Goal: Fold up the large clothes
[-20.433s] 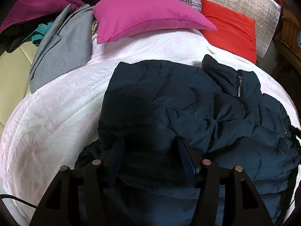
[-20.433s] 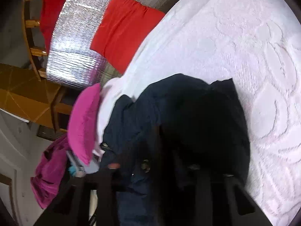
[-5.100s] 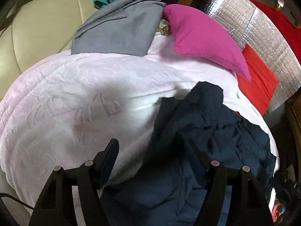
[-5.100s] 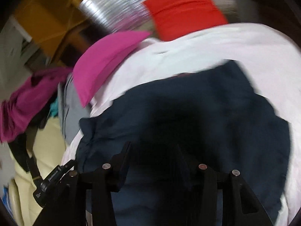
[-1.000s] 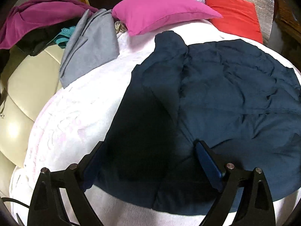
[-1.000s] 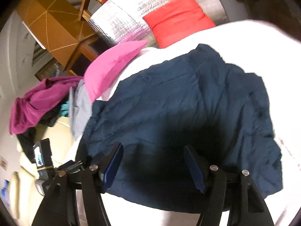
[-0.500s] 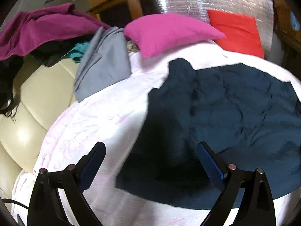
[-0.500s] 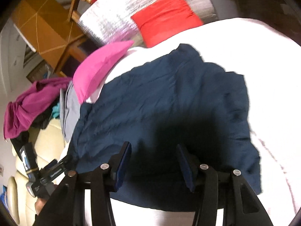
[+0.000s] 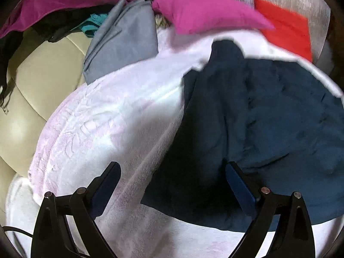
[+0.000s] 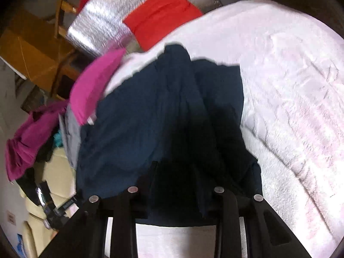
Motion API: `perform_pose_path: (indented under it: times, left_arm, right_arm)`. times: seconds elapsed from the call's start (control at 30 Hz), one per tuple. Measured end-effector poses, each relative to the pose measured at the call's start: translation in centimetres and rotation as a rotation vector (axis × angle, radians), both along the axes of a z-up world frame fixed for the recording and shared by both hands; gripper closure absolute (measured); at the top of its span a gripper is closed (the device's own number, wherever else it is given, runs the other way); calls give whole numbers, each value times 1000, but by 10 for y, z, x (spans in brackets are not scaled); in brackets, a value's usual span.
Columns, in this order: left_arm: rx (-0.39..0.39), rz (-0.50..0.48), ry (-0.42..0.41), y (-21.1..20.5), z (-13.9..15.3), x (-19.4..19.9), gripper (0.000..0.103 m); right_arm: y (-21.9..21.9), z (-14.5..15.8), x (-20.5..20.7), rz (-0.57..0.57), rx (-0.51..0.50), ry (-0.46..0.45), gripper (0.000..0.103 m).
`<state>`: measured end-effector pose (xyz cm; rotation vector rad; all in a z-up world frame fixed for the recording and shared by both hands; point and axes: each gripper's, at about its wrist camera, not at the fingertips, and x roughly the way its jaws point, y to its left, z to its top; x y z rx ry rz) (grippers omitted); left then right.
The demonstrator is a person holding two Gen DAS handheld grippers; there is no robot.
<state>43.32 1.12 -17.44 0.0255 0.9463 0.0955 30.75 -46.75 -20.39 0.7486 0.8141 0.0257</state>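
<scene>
Only right view shows right tool (image 10: 175, 169) closing over navy jacket (image 10: 137, 116), left tool (image 9: 171, 172) open.

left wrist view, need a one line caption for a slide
Open left gripper poised over the near edge of a navy jacket spread on a white blanket.

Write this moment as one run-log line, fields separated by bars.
left gripper open above jacket edge | right gripper jaws closing, navy jacket fabric between them | jacket on white blanket
</scene>
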Motion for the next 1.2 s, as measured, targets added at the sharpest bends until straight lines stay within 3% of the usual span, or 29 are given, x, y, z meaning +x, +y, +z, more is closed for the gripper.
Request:
perform_pose_path:
  times: [0.13, 0.27, 0.33, 0.43, 0.5, 0.63, 0.77, 0.97, 1.1, 1.2]
  left_arm:
    - [-15, 25, -68, 13, 13, 6, 6]
    - [-13, 51, 8, 18, -2, 25, 6]
    - [17, 47, 64, 15, -17, 37, 5]
    - [34, 32, 98, 13, -29, 47, 4]
    - [33, 34, 104, 13, -28, 49, 4]
    - [89, 37, 29, 7, -10, 40, 4]
    - [146, 16, -84, -6, 12, 25, 4]
    - [147, -18, -199, -21, 33, 5, 4]
    - [153, -40, -250, -27, 38, 0, 4]
    - [149, -57, -270, -29, 39, 0, 4]
  right_arm:
    - [-8, 15, -1, -39, -12, -72, 66]
    - [-11, 16, 17, -48, -6, -71, 66]
    - [-10, 10, 29, -52, -9, -34, 66]
    - [-14, -20, 51, -54, 33, 90, 66]
    - [-17, -24, 55, -61, 55, 98, 66]
    - [-15, -12, 46, -69, 42, 73, 65]
    - [-3, 10, 30, -48, -11, -24, 45]
    - [33, 28, 29, 45, -85, -110, 45]
    - [53, 21, 37, 88, -142, -62, 45]
    - [58, 2, 49, 89, -155, 45, 46]
